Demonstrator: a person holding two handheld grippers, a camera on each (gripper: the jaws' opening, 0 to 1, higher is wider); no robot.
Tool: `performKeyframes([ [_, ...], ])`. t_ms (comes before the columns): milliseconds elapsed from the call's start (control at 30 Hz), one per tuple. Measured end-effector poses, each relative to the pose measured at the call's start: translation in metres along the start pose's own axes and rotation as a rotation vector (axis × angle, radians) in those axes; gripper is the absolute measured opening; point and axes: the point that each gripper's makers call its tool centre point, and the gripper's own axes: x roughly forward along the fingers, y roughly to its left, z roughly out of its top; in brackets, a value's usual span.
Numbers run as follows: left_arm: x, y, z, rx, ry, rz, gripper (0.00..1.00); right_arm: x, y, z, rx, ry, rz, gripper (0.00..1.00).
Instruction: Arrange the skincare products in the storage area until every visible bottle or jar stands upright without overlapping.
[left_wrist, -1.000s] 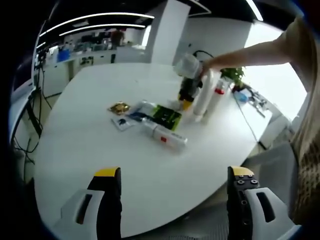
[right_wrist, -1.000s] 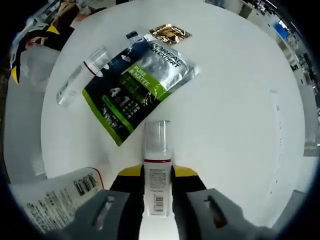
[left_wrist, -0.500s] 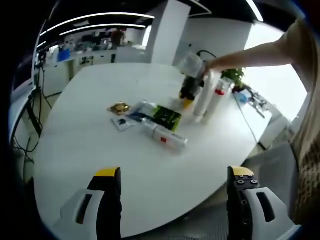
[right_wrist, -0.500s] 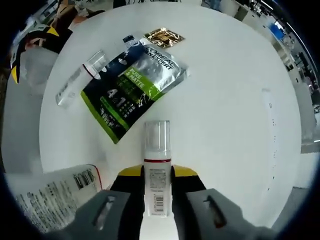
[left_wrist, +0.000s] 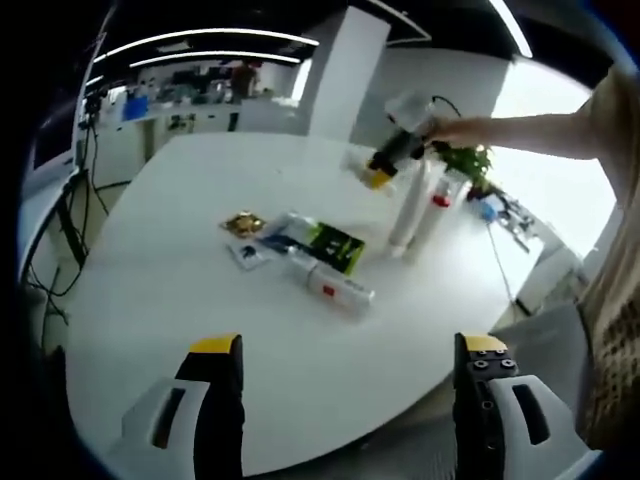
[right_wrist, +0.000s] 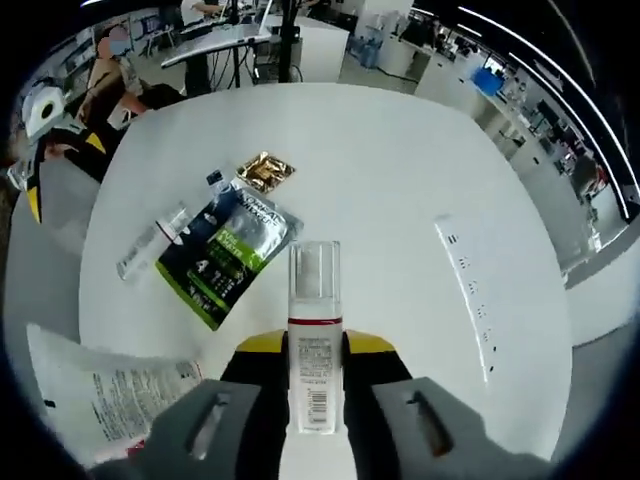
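Observation:
My right gripper (right_wrist: 315, 345) is shut on a white bottle (right_wrist: 315, 300) with a clear cap and a red band, held high above the white table (right_wrist: 400, 180). Below it lie a green and black pouch (right_wrist: 225, 258), a gold sachet (right_wrist: 265, 170) and a slim clear bottle (right_wrist: 152, 252) on its side. A white tube (right_wrist: 105, 395) stands at the lower left. In the left gripper view my left gripper (left_wrist: 347, 352) is open near the table's front edge. Beyond it are the pouch (left_wrist: 328, 244), the lying bottle (left_wrist: 332, 284), two upright white tubes (left_wrist: 412, 205) and the raised right gripper (left_wrist: 385, 170).
A recessed power strip (right_wrist: 468, 292) runs along the table to the right. A potted plant (left_wrist: 470, 160) stands past the tubes. Desks, chairs and people fill the room behind. The table's front half (left_wrist: 200, 300) is bare white surface.
My right gripper has risen well above the table with the bottle still in it, so the pouch and sachet look smaller. The left gripper has stayed open and nearly still.

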Motion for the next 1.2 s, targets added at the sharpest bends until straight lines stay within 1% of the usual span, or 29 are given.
performKeyframes([
  [100,-0.005,-0.002,0.002,0.013,-0.004,0.006,0.85,-0.023,-0.005,0.018,0.020,-0.077,-0.050,0.19],
  [133,-0.005,-0.002,0.003,0.014,-0.004,0.006,0.85,-0.030,-0.005,0.024,0.041,-0.103,-0.058,0.19],
  [167,-0.008,-0.003,0.004,0.018,-0.007,0.009,0.85,-0.041,-0.007,0.035,0.071,-0.158,-0.073,0.19],
  [200,-0.009,-0.003,0.005,0.020,-0.009,0.010,0.85,-0.049,-0.007,0.042,0.083,-0.190,-0.080,0.19],
  [233,-0.011,-0.004,0.006,0.023,-0.015,0.013,0.85,-0.057,-0.005,0.050,0.088,-0.220,-0.087,0.19],
  [267,-0.013,-0.004,0.007,0.022,-0.019,0.015,0.85,-0.061,-0.005,0.054,0.088,-0.233,-0.095,0.19],
  [300,-0.014,-0.004,0.008,0.020,-0.023,0.016,0.85,-0.079,-0.001,0.068,0.091,-0.286,-0.113,0.19],
  [333,-0.014,-0.004,0.008,0.019,-0.024,0.016,0.85,-0.082,0.000,0.072,0.092,-0.299,-0.114,0.19],
  [367,-0.017,-0.005,0.009,0.019,-0.029,0.018,0.85,-0.098,0.005,0.087,0.098,-0.359,-0.124,0.19],
  [400,-0.017,-0.005,0.009,0.020,-0.030,0.018,0.85,-0.101,0.007,0.091,0.101,-0.371,-0.124,0.19],
  [467,-0.019,-0.008,0.010,0.033,-0.027,0.016,0.85,-0.120,0.018,0.111,0.120,-0.448,-0.123,0.19],
  [500,-0.021,-0.010,0.011,0.046,-0.025,0.012,0.85,-0.128,0.025,0.121,0.141,-0.495,-0.112,0.19],
  [533,-0.021,-0.010,0.011,0.050,-0.024,0.012,0.84,-0.131,0.028,0.124,0.144,-0.512,-0.107,0.19],
  [567,-0.022,-0.011,0.012,0.054,-0.023,0.011,0.84,-0.138,0.038,0.132,0.159,-0.549,-0.096,0.19],
  [600,-0.023,-0.012,0.014,0.058,-0.026,0.007,0.84,-0.143,0.048,0.139,0.155,-0.576,-0.092,0.19],
  [633,-0.023,-0.013,0.015,0.060,-0.027,0.004,0.84,-0.146,0.053,0.142,0.154,-0.584,-0.093,0.19],
  [700,-0.024,-0.017,0.019,0.064,-0.030,-0.008,0.84,-0.153,0.068,0.150,0.165,-0.624,-0.084,0.19],
  [733,-0.025,-0.018,0.020,0.072,-0.030,-0.012,0.84,-0.158,0.079,0.156,0.195,-0.665,-0.060,0.19],
  [767,-0.026,-0.020,0.023,0.089,-0.027,-0.017,0.84,-0.160,0.082,0.158,0.207,-0.679,-0.051,0.19],
  [833,-0.028,-0.022,0.027,0.108,-0.026,-0.018,0.84,-0.164,0.097,0.163,0.240,-0.726,-0.019,0.19],
  [900,-0.032,-0.024,0.034,0.110,-0.036,-0.021,0.84,-0.164,0.109,0.160,0.228,-0.717,-0.020,0.19],
  [967,-0.036,-0.028,0.041,0.103,-0.052,-0.033,0.84,-0.164,0.122,0.160,0.239,-0.732,-0.003,0.19],
  [1033,-0.038,-0.032,0.045,0.101,-0.061,-0.039,0.84,-0.164,0.130,0.157,0.240,-0.736,0.005,0.19],
  [1200,-0.044,-0.046,0.054,0.108,-0.077,-0.073,0.84,-0.164,0.156,0.145,0.272,-0.747,0.044,0.19],
])
